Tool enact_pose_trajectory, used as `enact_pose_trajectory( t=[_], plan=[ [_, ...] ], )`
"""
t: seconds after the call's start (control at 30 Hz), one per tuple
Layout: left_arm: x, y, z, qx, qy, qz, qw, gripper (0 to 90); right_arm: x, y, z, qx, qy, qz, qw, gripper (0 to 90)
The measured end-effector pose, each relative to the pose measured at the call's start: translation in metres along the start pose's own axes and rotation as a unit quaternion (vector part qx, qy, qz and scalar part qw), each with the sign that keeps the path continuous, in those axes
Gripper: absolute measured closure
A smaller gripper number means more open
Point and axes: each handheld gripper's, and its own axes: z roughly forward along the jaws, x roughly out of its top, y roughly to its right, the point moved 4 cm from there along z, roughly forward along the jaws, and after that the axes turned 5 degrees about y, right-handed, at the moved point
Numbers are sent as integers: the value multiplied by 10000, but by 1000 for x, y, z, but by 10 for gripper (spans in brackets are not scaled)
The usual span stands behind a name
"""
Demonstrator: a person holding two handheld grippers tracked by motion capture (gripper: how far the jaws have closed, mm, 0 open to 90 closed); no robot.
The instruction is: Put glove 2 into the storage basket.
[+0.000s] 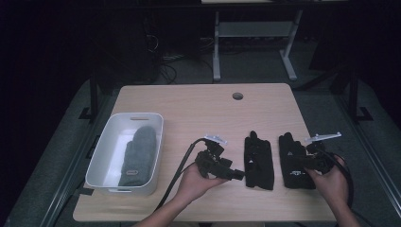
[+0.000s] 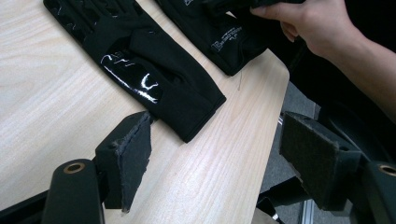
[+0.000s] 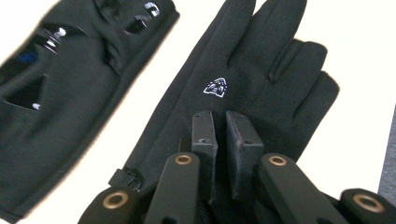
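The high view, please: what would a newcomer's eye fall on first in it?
Two black gloves lie side by side near the table's front edge: the right glove under the right gripper, whose jaws have closed on its fabric, and the left glove beside the open left gripper. At far left, a white bin holds a grey mitten.
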Motion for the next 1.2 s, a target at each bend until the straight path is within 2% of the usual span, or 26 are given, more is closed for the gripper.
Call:
enact_pose_trajectory(
  t=[0.2, 0.27, 0.43, 0.7, 1.2],
  plan=[
    [0, 1, -2, -5, 14, 6, 10000, 251, 17, -8, -15, 76, 258, -4, 9996, 826],
    [0, 1, -3, -9, 15, 17, 10000, 252, 25, -15, -18, 173, 340, 23, 9993, 826],
    [-1, 0, -5, -2, 23, 43, 10000, 252, 42, -35, -17, 367, 447, -129, 9982, 826],
    [-3, -4, -13, 38, 70, 8, 10000, 251, 58, -65, -2, 571, 371, -214, 9975, 827],
    [-7, -8, -18, 74, 61, -29, 9999, 251, 50, -88, 31, 811, -19, 20, 9967, 815]
  ],
)
